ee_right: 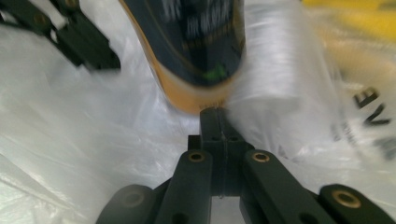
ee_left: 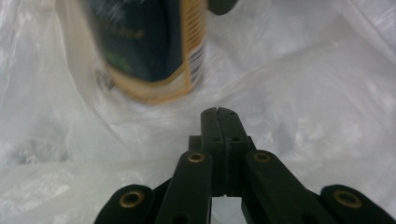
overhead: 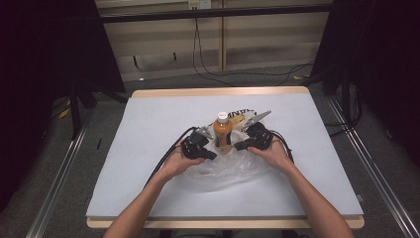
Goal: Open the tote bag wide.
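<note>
A bottle (overhead: 222,133) of orange drink with a white cap and a dark label stands upright mid-table among the folds of a clear plastic bag (overhead: 223,171). My left gripper (overhead: 213,155) is at its left and my right gripper (overhead: 237,147) at its right, both low and pointing inward at its base. In the left gripper view the jaws (ee_left: 218,112) are shut and empty, just short of the bottle (ee_left: 149,46). In the right gripper view the shut jaws (ee_right: 216,112) reach the blurred bottle's (ee_right: 196,46) bottom edge. Whether they touch it I cannot tell.
The table carries a pale grey mat (overhead: 148,148) with a wooden edge (overhead: 218,92) at the back. A yellow item (overhead: 236,119) lies behind the bottle, by printed plastic (ee_right: 369,112). Cables (overhead: 168,156) trail from the grippers. The left gripper's black links (ee_right: 79,37) show beyond the bottle.
</note>
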`<action>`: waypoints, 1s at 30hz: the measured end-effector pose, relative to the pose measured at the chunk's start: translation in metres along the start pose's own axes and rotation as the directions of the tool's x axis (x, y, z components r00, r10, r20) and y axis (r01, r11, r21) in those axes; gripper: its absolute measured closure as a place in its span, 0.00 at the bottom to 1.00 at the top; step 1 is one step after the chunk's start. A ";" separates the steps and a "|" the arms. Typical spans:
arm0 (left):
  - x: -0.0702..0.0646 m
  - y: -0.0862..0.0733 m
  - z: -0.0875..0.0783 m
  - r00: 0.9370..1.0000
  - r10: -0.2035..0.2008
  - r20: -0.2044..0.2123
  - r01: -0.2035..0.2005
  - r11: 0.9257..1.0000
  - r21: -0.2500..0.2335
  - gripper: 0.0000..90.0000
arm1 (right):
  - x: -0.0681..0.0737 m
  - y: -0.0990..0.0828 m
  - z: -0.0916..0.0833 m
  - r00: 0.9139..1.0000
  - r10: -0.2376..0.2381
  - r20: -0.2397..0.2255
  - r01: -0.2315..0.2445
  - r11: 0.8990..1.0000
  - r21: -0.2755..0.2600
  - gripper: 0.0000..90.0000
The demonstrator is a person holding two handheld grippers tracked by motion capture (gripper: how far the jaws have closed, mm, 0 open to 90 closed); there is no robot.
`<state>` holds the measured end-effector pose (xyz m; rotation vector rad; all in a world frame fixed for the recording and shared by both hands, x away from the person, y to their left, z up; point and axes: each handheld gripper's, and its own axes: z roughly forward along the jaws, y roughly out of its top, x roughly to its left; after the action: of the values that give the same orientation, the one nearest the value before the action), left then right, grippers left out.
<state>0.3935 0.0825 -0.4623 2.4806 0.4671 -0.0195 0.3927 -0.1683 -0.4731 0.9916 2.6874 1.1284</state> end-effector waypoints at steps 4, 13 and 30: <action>0.009 -0.009 -0.003 1.000 -0.013 -0.028 0.014 1.000 0.015 1.00 | -0.002 -0.006 0.002 1.000 0.001 0.007 -0.001 1.000 0.023 1.00; 0.029 -0.037 -0.026 0.995 -0.051 -0.083 0.053 0.998 0.019 1.00 | -0.009 -0.029 -0.021 0.999 0.019 0.034 -0.020 0.999 0.030 1.00; 0.037 -0.049 -0.034 0.989 -0.087 -0.124 0.087 0.996 -0.004 1.00 | -0.019 -0.044 -0.038 0.995 0.031 0.090 -0.032 0.999 0.013 1.00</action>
<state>0.4089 0.1514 -0.4665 2.4709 0.6278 0.0996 0.3733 -0.2255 -0.4779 1.0642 2.6225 1.0444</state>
